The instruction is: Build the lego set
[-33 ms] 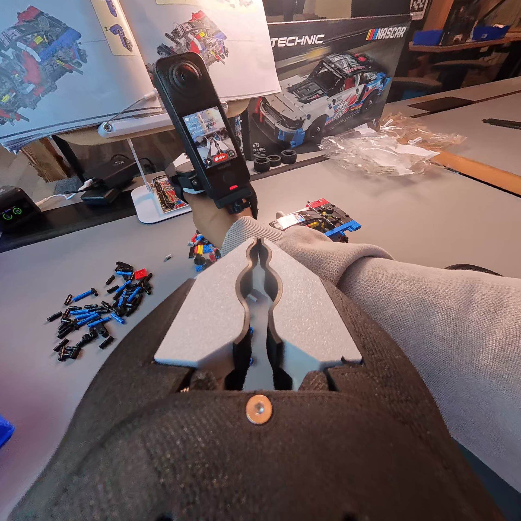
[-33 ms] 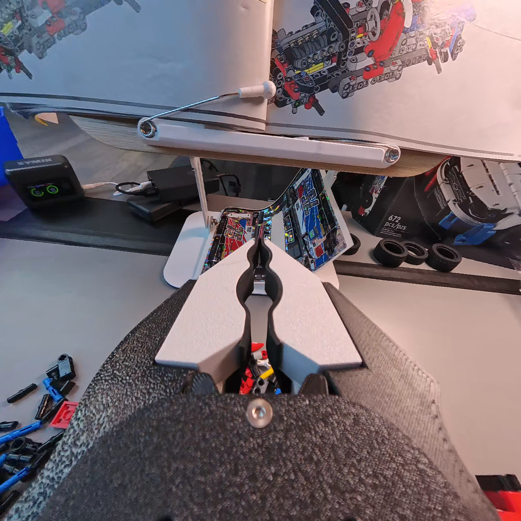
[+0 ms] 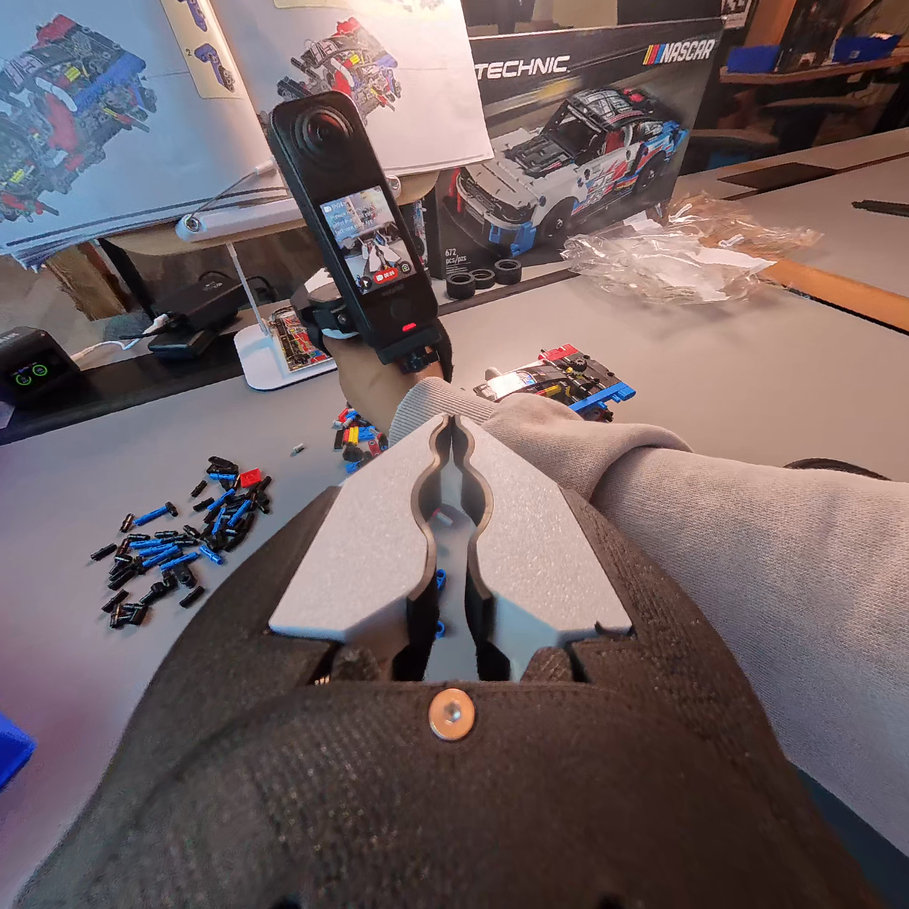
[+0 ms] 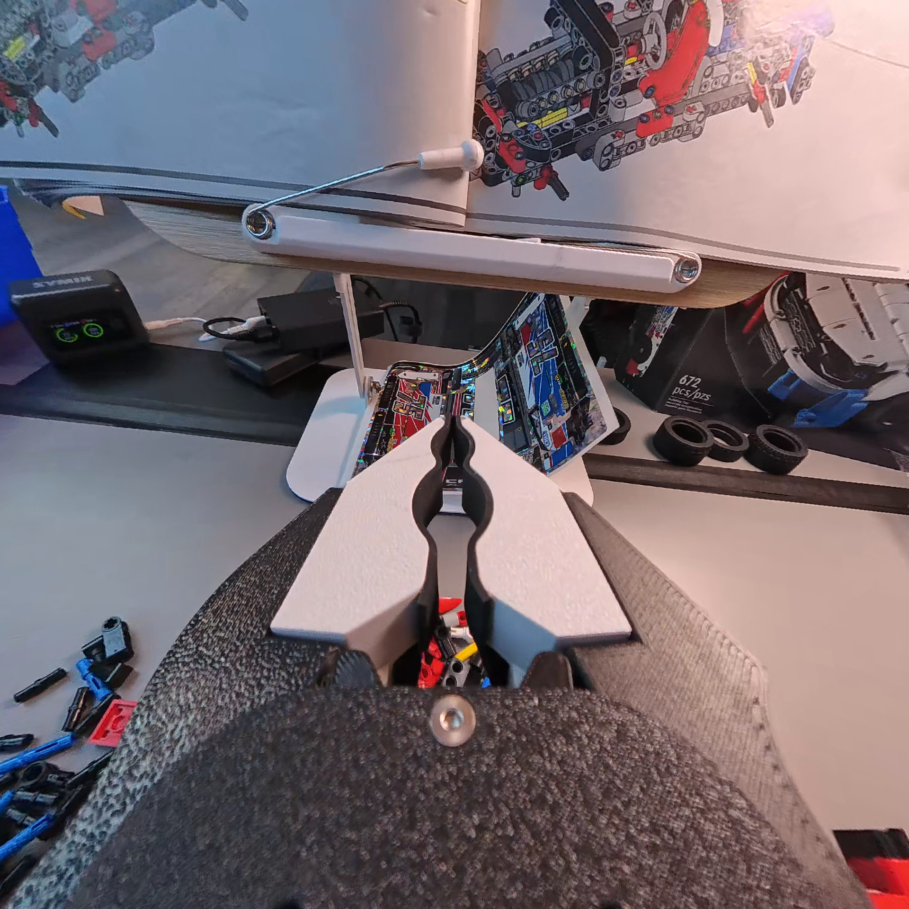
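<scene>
Grey claw (image 3: 450, 423) fingers, black textured body, silver screw (image 3: 451, 713); grey ribbed-cuff sleeve (image 3: 713, 565).

Both wrist views are sharp in the middle and bend strongly at the edges, as wide-angle lenses do. Warm light falls from the upper right, washing out the far corner of the open white instruction booklet (image 4: 738, 211) ahead of the right tool. The grey matte tabletop (image 3: 688, 393) is evenly lit, with soft shadows under the crumpled clear plastic bags (image 3: 664, 260) ahead and to the right of the left tool. A purple tint smears the lower left of the left view. The black textured tool bodies nearest the lens look slightly soft.
</scene>
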The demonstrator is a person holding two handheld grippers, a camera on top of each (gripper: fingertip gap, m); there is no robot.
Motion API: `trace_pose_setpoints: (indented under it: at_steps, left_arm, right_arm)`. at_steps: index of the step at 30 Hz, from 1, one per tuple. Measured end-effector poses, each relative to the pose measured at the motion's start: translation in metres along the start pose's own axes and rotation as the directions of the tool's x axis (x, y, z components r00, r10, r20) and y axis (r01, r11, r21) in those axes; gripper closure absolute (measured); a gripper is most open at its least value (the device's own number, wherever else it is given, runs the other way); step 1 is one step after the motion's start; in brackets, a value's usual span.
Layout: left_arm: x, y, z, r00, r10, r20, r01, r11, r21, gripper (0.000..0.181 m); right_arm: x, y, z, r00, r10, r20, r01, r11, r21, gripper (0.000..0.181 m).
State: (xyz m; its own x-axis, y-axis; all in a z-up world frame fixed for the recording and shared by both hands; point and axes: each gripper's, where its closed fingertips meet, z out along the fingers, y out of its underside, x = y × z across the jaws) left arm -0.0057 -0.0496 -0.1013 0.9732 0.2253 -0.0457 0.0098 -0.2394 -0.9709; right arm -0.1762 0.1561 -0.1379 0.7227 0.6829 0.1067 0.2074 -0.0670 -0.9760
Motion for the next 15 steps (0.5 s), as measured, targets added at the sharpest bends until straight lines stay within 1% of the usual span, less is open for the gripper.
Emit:
trace_pose_setpoints:
  at_steps: [5, 8, 10, 12, 13, 15]
  left_arm:
    - [-0.005, 0.004, 0.003, 1.0, 0.008, 0.019, -0.008, 1.0, -0.011, 0.181]
    - [-0.008, 0.002, 0.003, 1.0, -0.003, 0.02, 0.003, 1.0, 0.007, 0.181]
    - [-0.016, -0.005, 0.0, 1.0, -0.011, 0.025, 0.01, 0.999, 0.043, 0.181]
    - [-0.038, -0.019, -0.007, 0.998, -0.026, 0.054, 0.02, 0.994, 0.111, 0.181]
    - [-0.054, -0.026, -0.014, 0.997, -0.029, 0.075, 0.018, 0.989, 0.15, 0.181]
    - [-0.085, -0.039, -0.027, 0.995, -0.039, 0.087, 0.018, 0.973, 0.229, 0.181]
  right_arm:
    - [-0.006, 0.0, 0.0, 1.0, -0.002, 0.011, 0.002, 1.0, 0.002, 0.181]
    - [-0.01, -0.003, -0.003, 1.0, 0.007, 0.027, -0.008, 1.0, 0.013, 0.181]
    - [-0.012, -0.011, -0.011, 0.997, 0.043, 0.065, -0.046, 0.998, 0.037, 0.181]
    - [-0.009, -0.035, -0.03, 0.984, 0.095, 0.151, -0.111, 0.989, 0.1, 0.181]
    - [-0.005, -0.055, -0.046, 0.972, 0.104, 0.213, -0.142, 0.975, 0.17, 0.181]
    - [0.011, -0.095, -0.089, 0.943, 0.067, 0.327, -0.173, 0.937, 0.304, 0.181]
